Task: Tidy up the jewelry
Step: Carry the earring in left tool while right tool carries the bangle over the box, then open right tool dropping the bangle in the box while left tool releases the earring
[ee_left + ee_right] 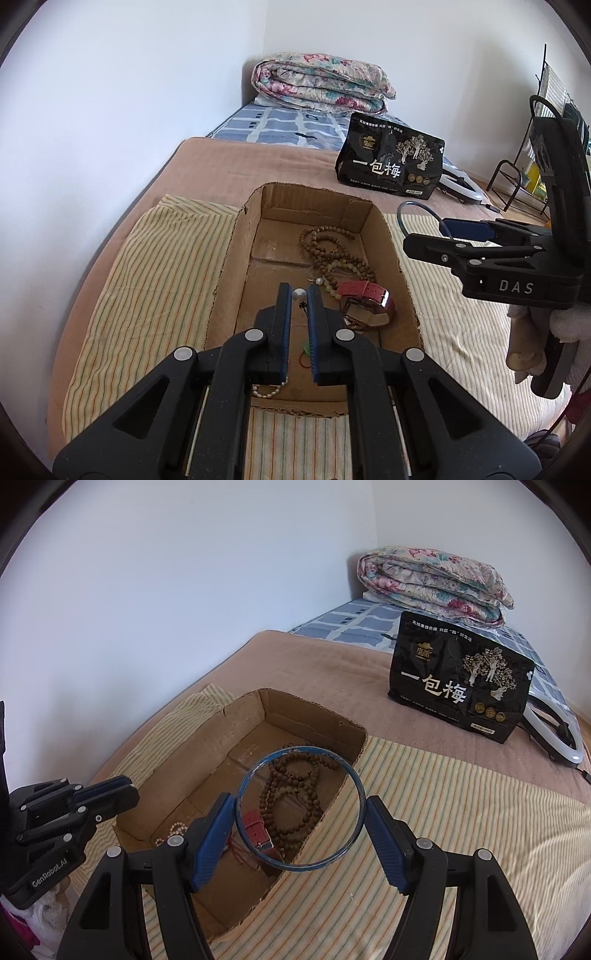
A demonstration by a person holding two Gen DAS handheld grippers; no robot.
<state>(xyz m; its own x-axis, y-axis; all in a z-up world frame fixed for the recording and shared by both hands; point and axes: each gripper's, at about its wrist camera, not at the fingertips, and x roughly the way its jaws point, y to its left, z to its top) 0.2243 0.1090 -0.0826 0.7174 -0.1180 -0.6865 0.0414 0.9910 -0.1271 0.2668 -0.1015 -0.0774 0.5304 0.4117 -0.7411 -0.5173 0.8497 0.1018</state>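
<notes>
Progress: cardboard box point(236, 266) already holds wooden beads point(325, 243), red-strap watch point(365, 299), pearl strand point(269, 391); two pieces not yet dropped
Left gripper point(298, 295): narrow, pinching a white pearl pendant point(299, 294) above the box floor
Right gripper point(301, 812): wide, clamping blue bangle point(301, 866) over the box's right edge

The box point(236, 258) is standing open-topped, giving access from above; its four cardboard walls are barring any side approach. Beads point(332, 254) and a watch point(365, 301) are crowding the right half of the floor; the left half is lying bare. The left gripper point(298, 295) is occupying the near end. A black bag point(389, 157) is standing well behind
</notes>
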